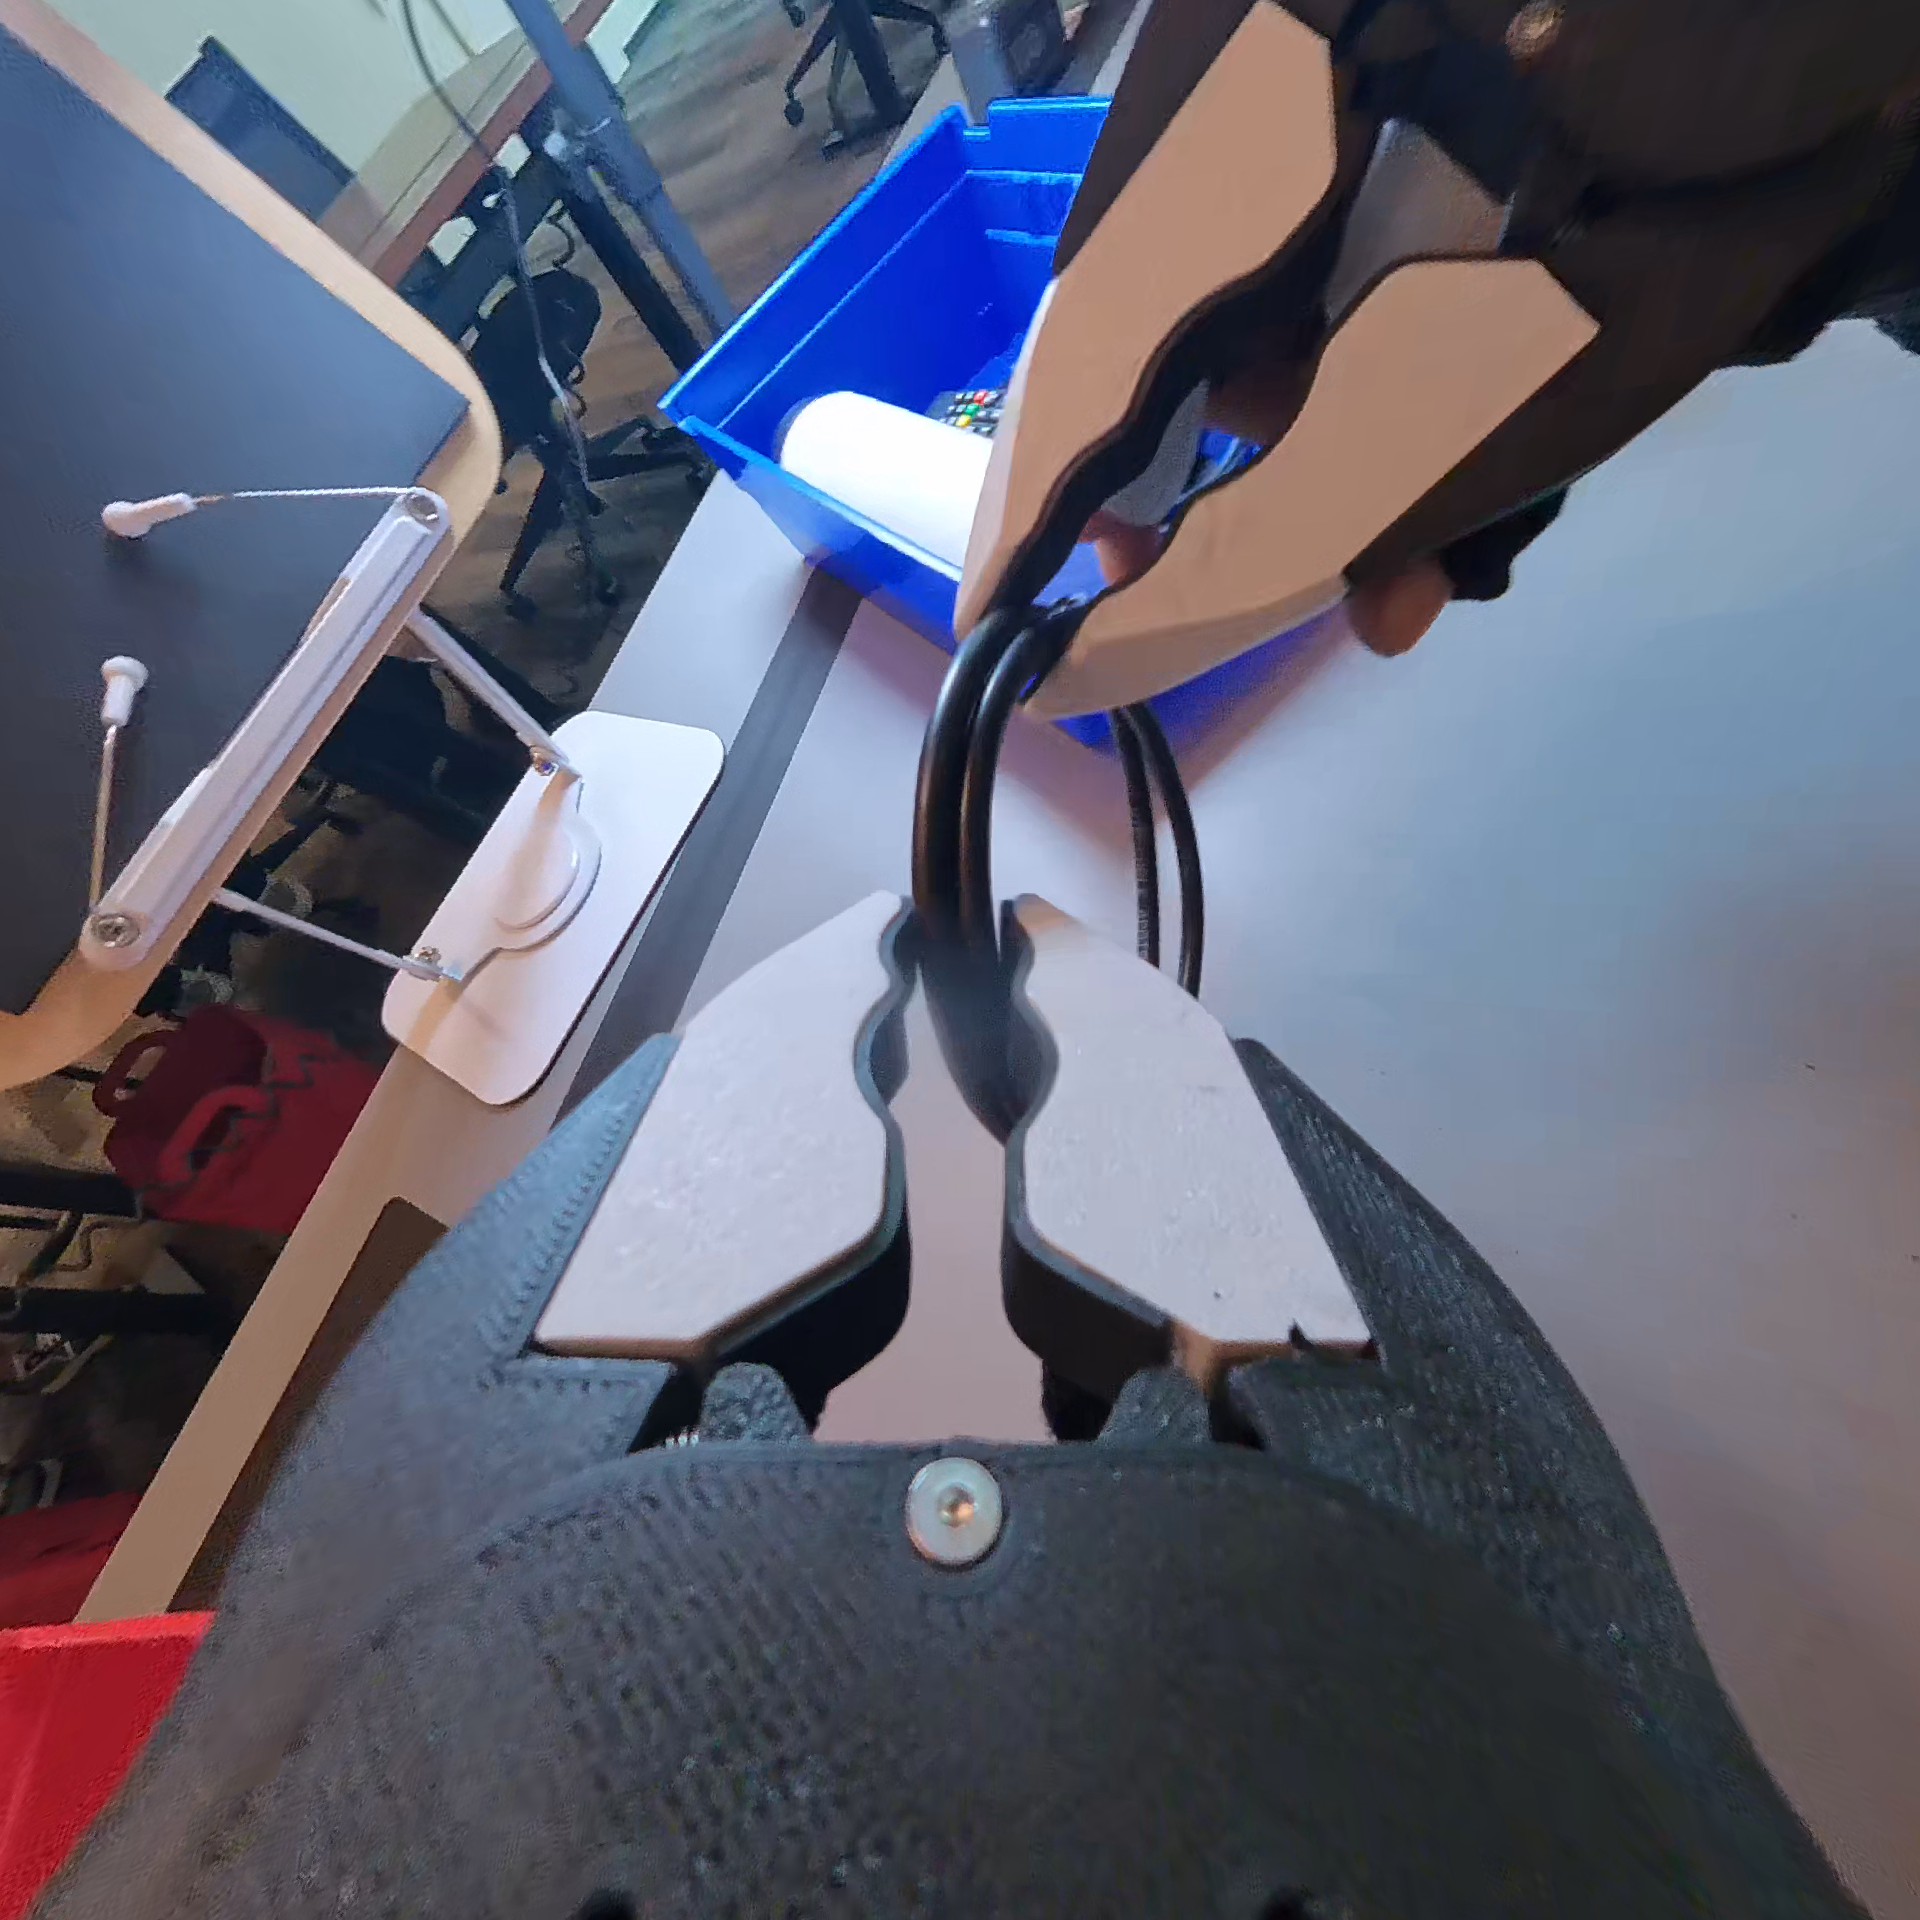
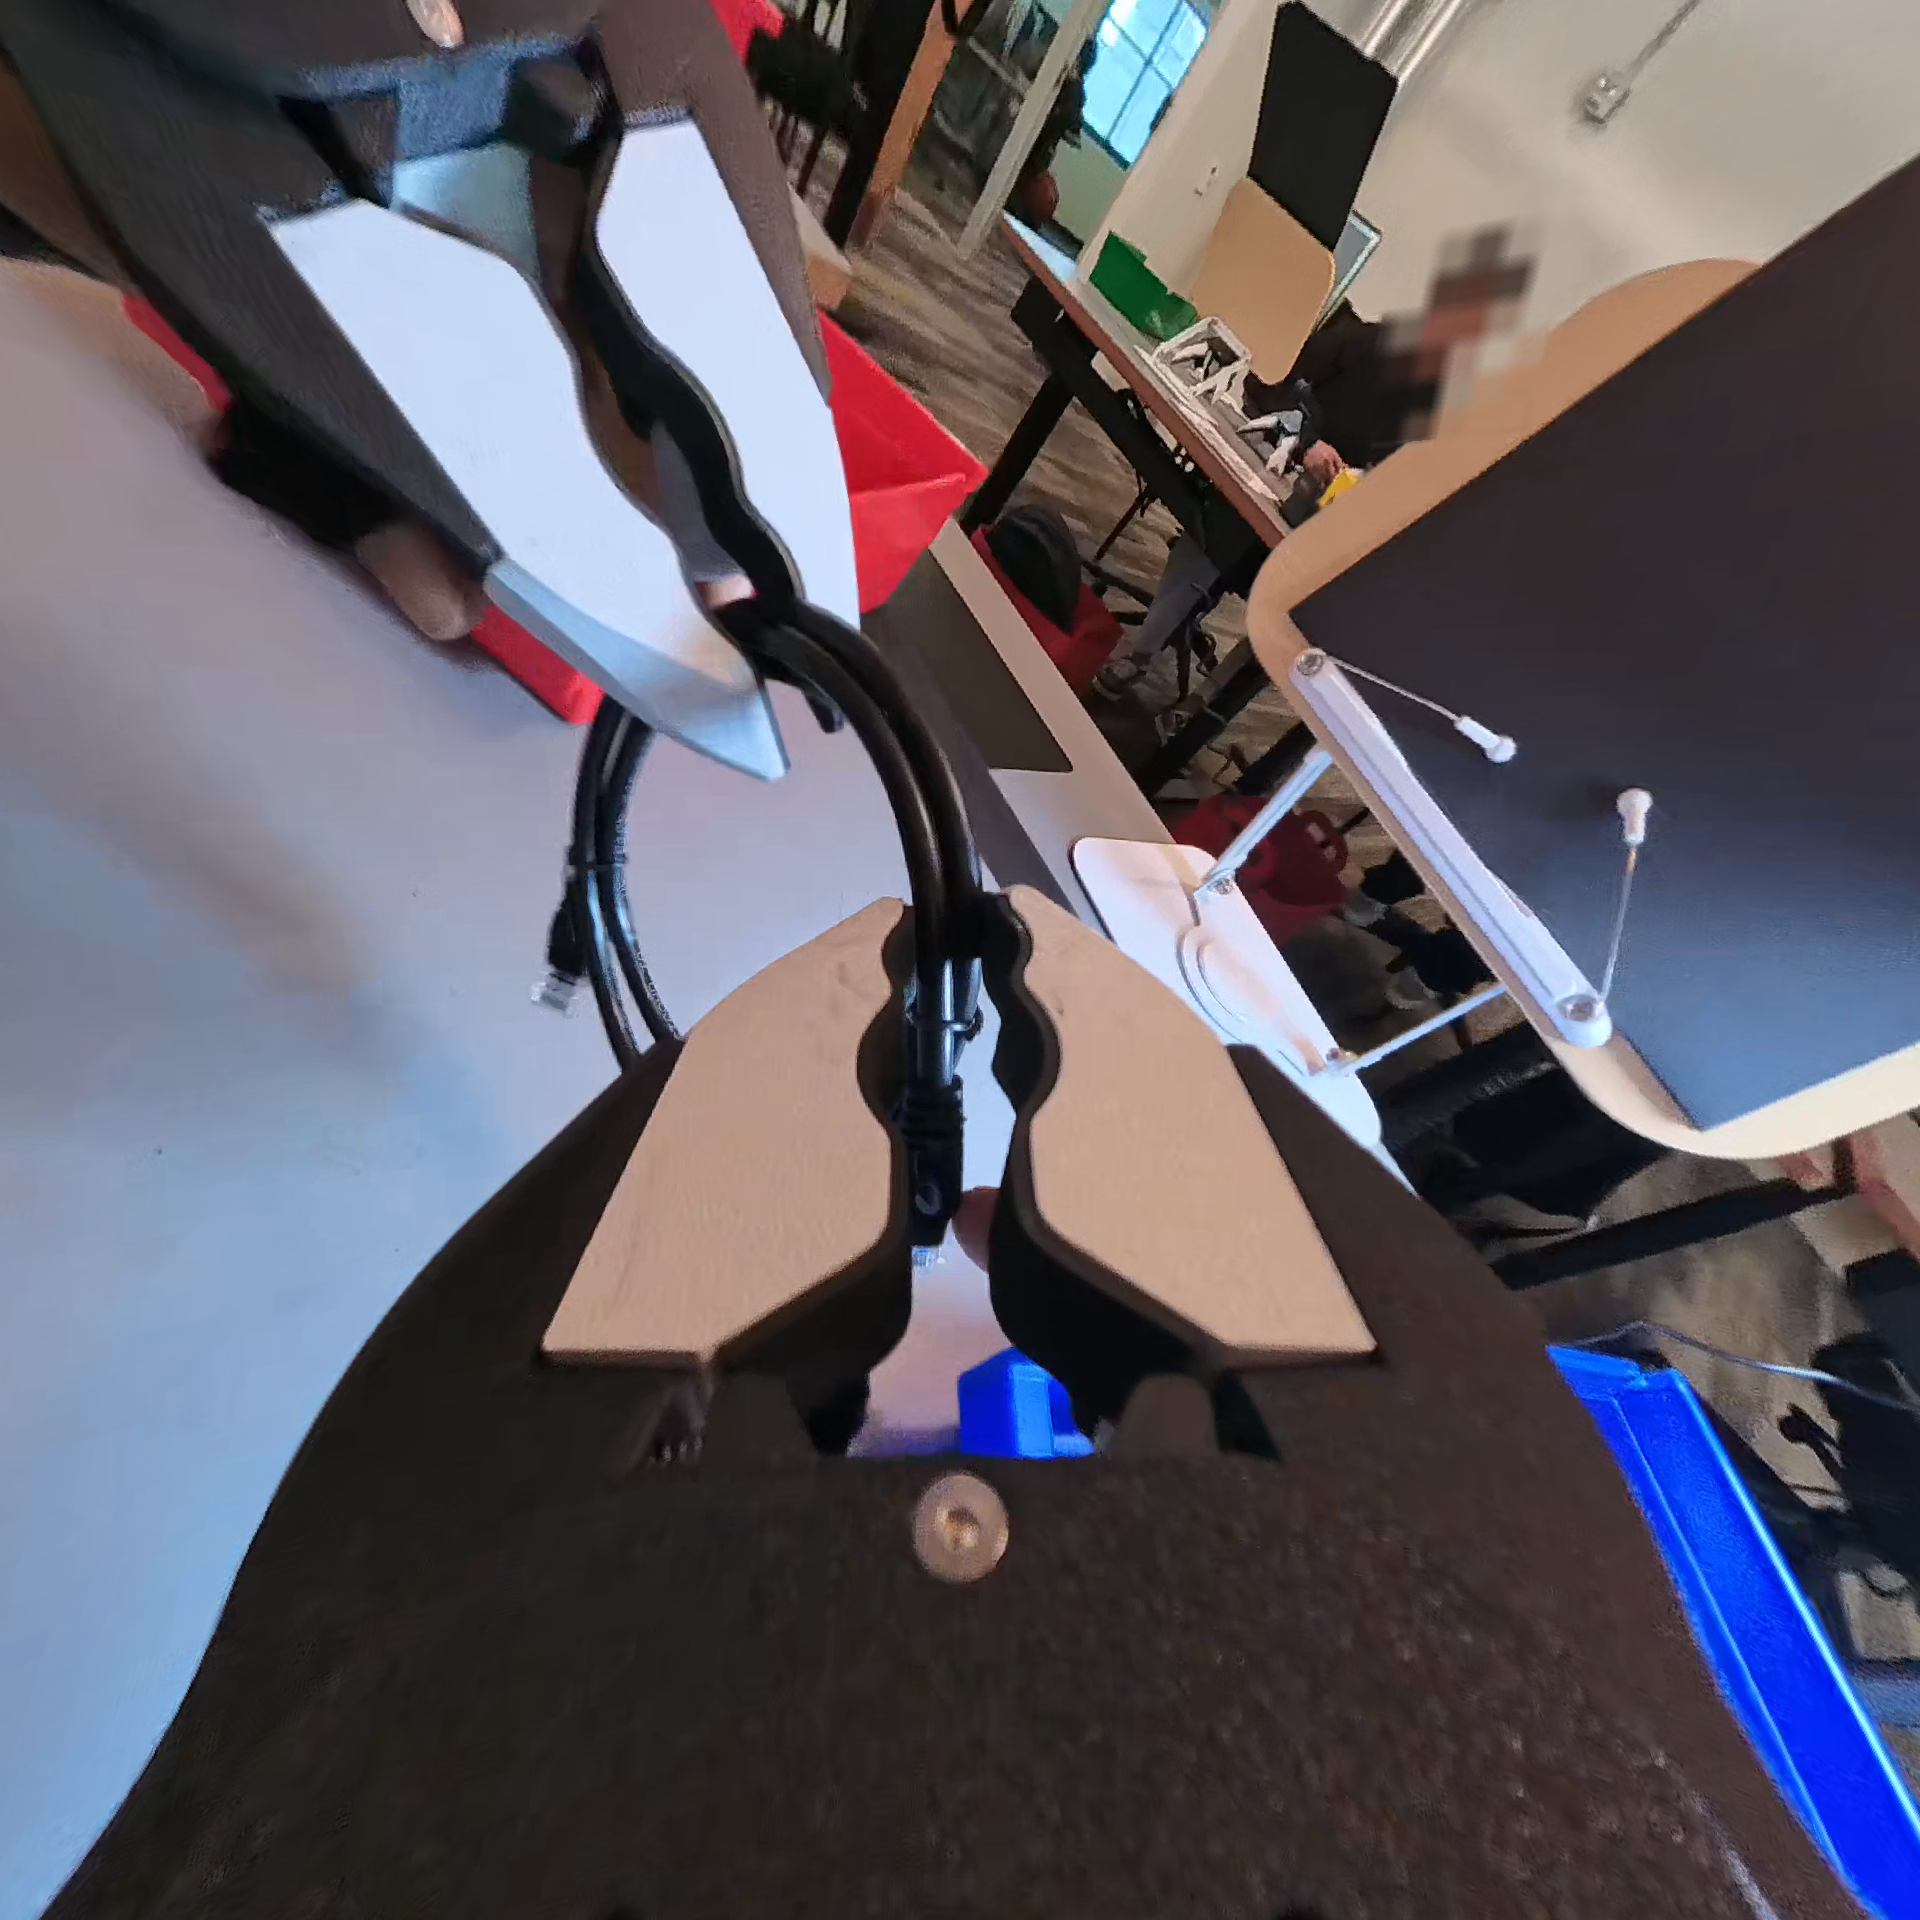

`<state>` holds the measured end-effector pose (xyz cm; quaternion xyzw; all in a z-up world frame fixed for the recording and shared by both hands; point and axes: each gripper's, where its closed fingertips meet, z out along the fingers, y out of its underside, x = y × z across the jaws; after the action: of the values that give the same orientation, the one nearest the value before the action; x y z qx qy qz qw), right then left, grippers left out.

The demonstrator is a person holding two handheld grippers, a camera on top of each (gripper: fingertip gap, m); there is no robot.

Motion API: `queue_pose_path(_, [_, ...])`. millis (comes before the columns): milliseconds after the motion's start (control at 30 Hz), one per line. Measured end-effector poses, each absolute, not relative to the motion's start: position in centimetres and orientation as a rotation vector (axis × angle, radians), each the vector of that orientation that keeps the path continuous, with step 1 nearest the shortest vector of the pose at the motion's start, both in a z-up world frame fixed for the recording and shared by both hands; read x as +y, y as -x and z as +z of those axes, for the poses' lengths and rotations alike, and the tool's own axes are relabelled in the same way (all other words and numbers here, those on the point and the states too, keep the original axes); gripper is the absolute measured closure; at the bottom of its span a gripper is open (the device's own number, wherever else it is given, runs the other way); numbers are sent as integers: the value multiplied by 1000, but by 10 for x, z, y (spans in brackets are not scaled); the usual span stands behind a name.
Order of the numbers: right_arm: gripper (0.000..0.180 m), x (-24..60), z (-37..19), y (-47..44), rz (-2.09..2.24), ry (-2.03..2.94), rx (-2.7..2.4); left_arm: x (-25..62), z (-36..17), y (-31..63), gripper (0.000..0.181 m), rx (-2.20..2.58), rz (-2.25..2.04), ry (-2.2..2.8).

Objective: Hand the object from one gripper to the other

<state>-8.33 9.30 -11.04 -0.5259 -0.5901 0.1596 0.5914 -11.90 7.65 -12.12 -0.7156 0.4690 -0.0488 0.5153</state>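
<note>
A black coiled cable (image 1: 940, 769) hangs in the air above the grey table (image 1: 1558, 883), stretched between both grippers. My left gripper (image 1: 956, 920) is shut on the lower part of the loop. My right gripper (image 1: 1049, 613) comes in from the upper right and is shut on the top of the loop. In the right wrist view my right gripper (image 2: 956, 914) grips the cable (image 2: 914, 769) near a plug, and the left gripper (image 2: 764, 649) pinches it farther off. Loose loops and a clear-tipped plug (image 2: 556, 982) dangle below.
A blue bin (image 1: 883, 291) holding a white roll (image 1: 894, 468) and a remote (image 1: 966, 405) stands behind the grippers. A red bin (image 2: 894, 447) sits at the other side. A black divider panel (image 1: 156, 416) on a white stand (image 1: 561, 904) borders the table edge. The grippers' ends are close to 5 cm from one another.
</note>
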Motion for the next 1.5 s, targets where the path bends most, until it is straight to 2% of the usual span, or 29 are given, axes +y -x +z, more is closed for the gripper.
queue_pose_path(33, [167,91,-108,83,380,1206,-1373,79,-120,121,169,1108,-115,1717])
queue_pose_path(233, [166,45,-91,88,477,959,-1520,86,-111,127,168,1138,41,1552])
queue_pose_path(333, [154,29,-92,80,658,1015,-1604,79,-101,119,170,1164,25,1421])
queue_pose_path(500, [161,22,-110,77,746,1101,-1706,75,-97,112,169,1165,30,1336])
queue_pose_path(667, [168,50,-105,90,551,1147,-1546,89,-99,130,161,1017,-76,1527])
queue_pose_path(800, [169,85,-90,84,359,1166,-1322,91,-89,147,141,832,-350,1671])
queue_pose_path(933, [169,107,-75,74,-3,1075,-1156,91,-69,147,150,515,-853,1671])
queue_pose_path(1033, [169,104,-82,81,-349,877,-1190,89,-65,127,141,338,-1226,1630])
queue_pose_path(1100, [169,95,-99,96,-425,775,-1237,95,-72,121,140,237,-1295,1626])
queue_pose_path(1133, [169,90,-106,102,-450,736,-1253,100,-79,122,144,209,-1265,1644])
queue_pose_path(1167, [169,86,-111,108,-460,701,-1271,104,-87,126,158,209,-1199,1665])
queue_pose_path(1200, [169,85,-116,110,-464,705,-1297,106,-93,129,164,247,-1133,1683])
queue_pose_path(1367, [165,61,-116,118,-133,760,-1443,92,-82,130,171,591,-869,1581])
queue_pose_path(1400, [157,53,-109,116,-10,798,-1479,86,-79,130,171,683,-801,1544])
queue_pose_path(1500, [150,39,-60,93,361,919,-1424,65,-68,133,171,898,-653,1429])
